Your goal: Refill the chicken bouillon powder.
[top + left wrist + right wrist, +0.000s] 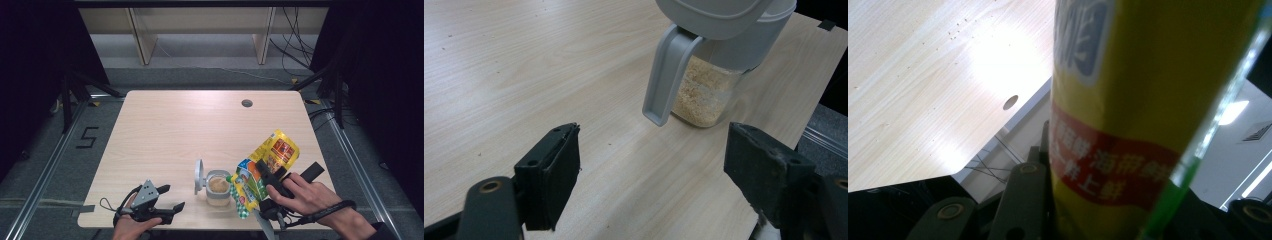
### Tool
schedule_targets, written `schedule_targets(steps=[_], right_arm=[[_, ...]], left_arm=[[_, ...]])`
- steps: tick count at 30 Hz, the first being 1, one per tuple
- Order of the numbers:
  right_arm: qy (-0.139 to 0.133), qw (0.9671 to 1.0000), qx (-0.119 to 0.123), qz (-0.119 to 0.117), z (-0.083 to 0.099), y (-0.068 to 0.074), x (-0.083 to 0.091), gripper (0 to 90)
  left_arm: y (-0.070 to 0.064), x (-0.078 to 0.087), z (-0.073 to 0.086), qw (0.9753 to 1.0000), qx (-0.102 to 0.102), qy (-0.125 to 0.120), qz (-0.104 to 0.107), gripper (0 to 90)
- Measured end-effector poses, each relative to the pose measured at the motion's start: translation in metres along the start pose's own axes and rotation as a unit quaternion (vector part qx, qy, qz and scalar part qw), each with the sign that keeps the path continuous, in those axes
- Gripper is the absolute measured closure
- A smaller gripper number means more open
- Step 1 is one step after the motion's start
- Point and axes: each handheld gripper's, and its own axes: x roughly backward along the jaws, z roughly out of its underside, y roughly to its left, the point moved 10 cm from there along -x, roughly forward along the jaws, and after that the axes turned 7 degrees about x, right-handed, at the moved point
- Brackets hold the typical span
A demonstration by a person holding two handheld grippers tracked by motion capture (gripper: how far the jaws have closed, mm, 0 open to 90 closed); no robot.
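A clear jar (218, 188) partly filled with tan granules stands near the table's front edge, its grey flip lid (199, 176) open to the left. In the left gripper view the jar (706, 92) and its lid tab (667, 75) sit just beyond the jaws. My left gripper (167, 199) rests open at the front left, nothing between its jaws (651, 175). My right gripper (264, 172) is shut on a yellow and green printed pouch (265, 167), tilted with its lower end by the jar's mouth. The pouch (1128, 115) looms close in the right gripper view.
The light wooden table (165, 125) has a round cable hole (246, 103) at the back right. Tiny crumbs (959, 27) lie scattered on the wood. Black frame legs and cables stand beyond the table's far corners.
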Motion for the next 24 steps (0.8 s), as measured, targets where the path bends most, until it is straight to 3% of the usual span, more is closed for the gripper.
schedule_targets(steps=[1,3,8,10,14,22,24], right_arm=[[-0.003,1.0000,-0.009,-0.003,-0.0014,0.0019,-0.0003,74.5],[-0.001,1.0000,0.002,-0.003,-0.0005,0.0014,-0.0002,74.5],[-0.002,1.0000,0.000,-0.002,-0.0007,0.0013,-0.0002,74.6],[0.001,0.9998,-0.019,0.001,-0.0005,0.0021,0.0010,74.7],[0.002,0.9997,-0.022,-0.003,-0.0005,0.0038,0.0008,74.7],[-0.001,1.0000,0.006,-0.004,0.0003,0.0002,0.0003,74.8],[0.005,1.0000,-0.003,0.003,0.0010,-0.0004,0.0017,74.9]], left_arm=[[-0.0005,-0.0005,-0.0004,1.0000,0.002,-0.003,0.003,21.9],[-0.0006,-0.0005,-0.0004,1.0000,0.002,-0.003,0.003,21.9],[-0.0009,-0.0008,-0.0007,1.0000,0.005,-0.004,0.001,21.9],[-0.0001,-0.0002,-0.0002,1.0000,0.001,-0.001,0.000,21.9],[-0.0006,-0.0004,-0.0004,1.0000,0.002,-0.003,0.003,21.9],[-0.0003,-0.0001,-0.0002,1.0000,0.000,-0.001,0.001,21.9],[-0.0002,-0.0002,-0.0002,1.0000,0.000,-0.001,0.001,21.9]])
